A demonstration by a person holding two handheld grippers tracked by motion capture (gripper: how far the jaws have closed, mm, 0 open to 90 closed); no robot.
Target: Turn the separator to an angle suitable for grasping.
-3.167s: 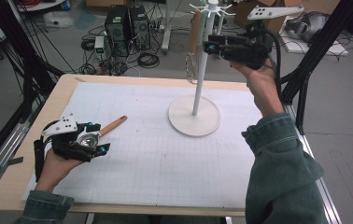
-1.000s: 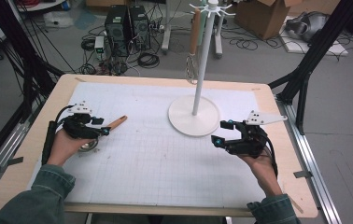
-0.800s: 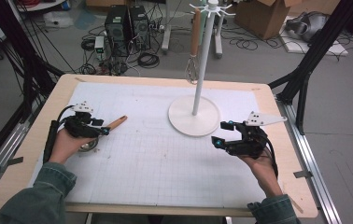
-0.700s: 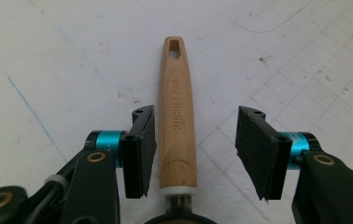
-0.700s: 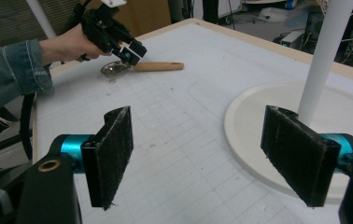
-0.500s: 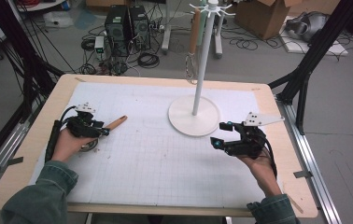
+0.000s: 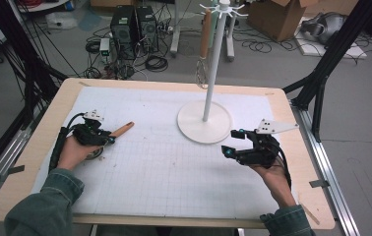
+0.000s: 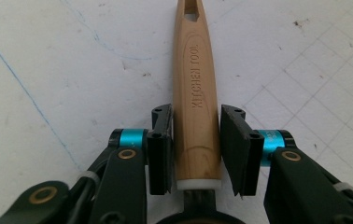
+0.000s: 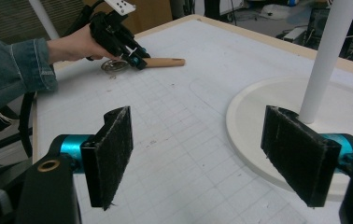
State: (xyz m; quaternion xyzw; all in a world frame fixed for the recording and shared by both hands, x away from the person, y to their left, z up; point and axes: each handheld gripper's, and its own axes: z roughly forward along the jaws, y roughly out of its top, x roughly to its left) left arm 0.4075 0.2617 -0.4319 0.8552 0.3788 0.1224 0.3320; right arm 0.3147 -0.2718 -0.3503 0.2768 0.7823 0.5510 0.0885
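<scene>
Wooden-handled utensil (image 8: 196, 107) lies ungrasped on the counter (image 7: 184, 162) between the left hand-held gripper's (image 8: 196, 149) narrow jaws; right hand-held gripper (image 9: 212, 154) waits wide.

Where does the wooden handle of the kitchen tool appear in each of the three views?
High view: the wooden handle lies at left on the white mat, reaching out from the left tongs.
Left gripper view: centre, running upward between the two jaws.
Right gripper view: upper left, beside the far hand.
Shared landmark: the mat's grid lines.
</scene>
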